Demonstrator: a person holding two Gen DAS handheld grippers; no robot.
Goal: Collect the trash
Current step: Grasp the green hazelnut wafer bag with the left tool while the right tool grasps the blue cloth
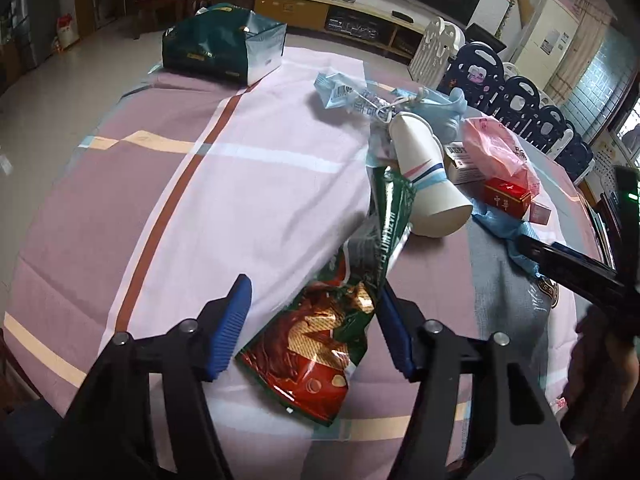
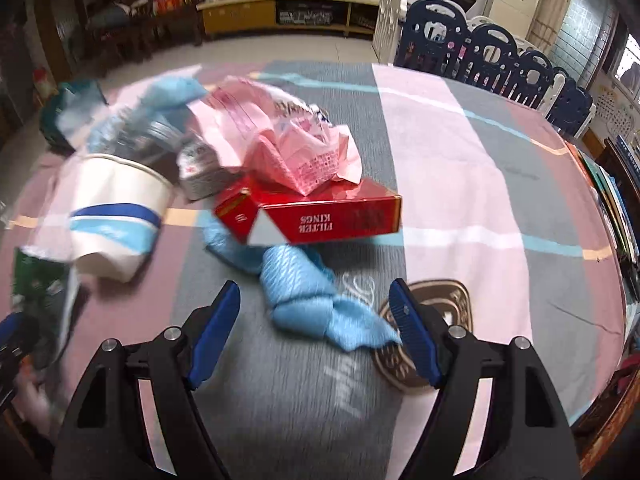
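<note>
left wrist view: the left tongs [image 1: 314, 300], black with ribbed blue pads [image 1: 228, 332], stand partly apart over a crumpled green-and-red foil wafer wrapper [image 1: 320, 344] that lies between them on the desk [image 1: 248, 184], which is covered in a pink, grey and white striped cloth. the right pad looks to touch the wrapper's edge; the left pad stands clear of it, so no grip shows. beyond the wrapper lies a white paper cup [image 1: 424, 176] with blue bands, tipped on its side, beside a crumpled pink plastic bag [image 1: 496, 148], a small red carton [image 1: 506, 196] and pale blue plastic packaging [image 1: 344, 94]. a dark green glossy paper bag [image 1: 224, 46] sits at the far edge of the desk.

right wrist view, partly blurred: the right tongs [image 2: 316, 312] stand wide and empty, with a twisted light blue plastic scrap [image 2: 308, 300] on the cloth between the pads, touched by neither as far as can be told. just beyond it lie a red cigarette box [image 2: 320, 216] printed "filter kings" and the pink bag [image 2: 280, 140] resting on top of it.
</note>
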